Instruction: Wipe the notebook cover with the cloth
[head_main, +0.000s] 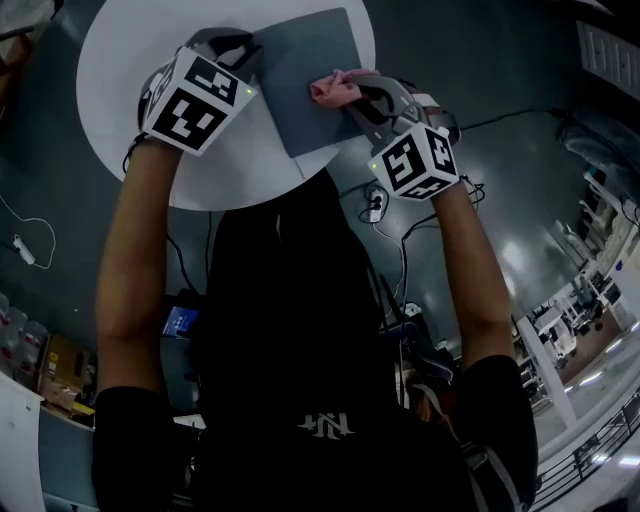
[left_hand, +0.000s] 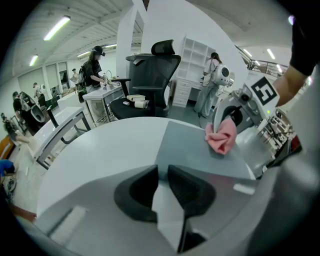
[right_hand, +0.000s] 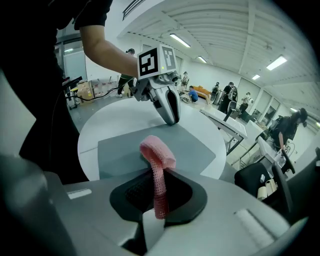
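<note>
If my left claw (left_hand: 162, 172) loses the corner, the notebook (head_main: 300, 75) will likely skid over the round white table (head_main: 130, 60) under the wiping push, maybe off it (the book's near edge lies close to the table's rim on my side). Second risk: the pink cloth (right_hand: 157, 155) is clamped only by a thin strip, so a hard drag could pull it out of the jaws. Third: if I tip the right claw (right_hand: 157, 180) too low, bare jaw tips could scrape the cover instead of cloth. The wad is also small, so strokes may miss patches.

Right claw: closed tight on the cloth. The strip runs up between the jaws and the bunched end sits out front, touching the grey cover near its right edge in the head view.

Left claw: jaws nearly together, only a slit. The notebook's near corner runs into that slit, so I judge it pinched there, holding the book flat on the table.
</note>
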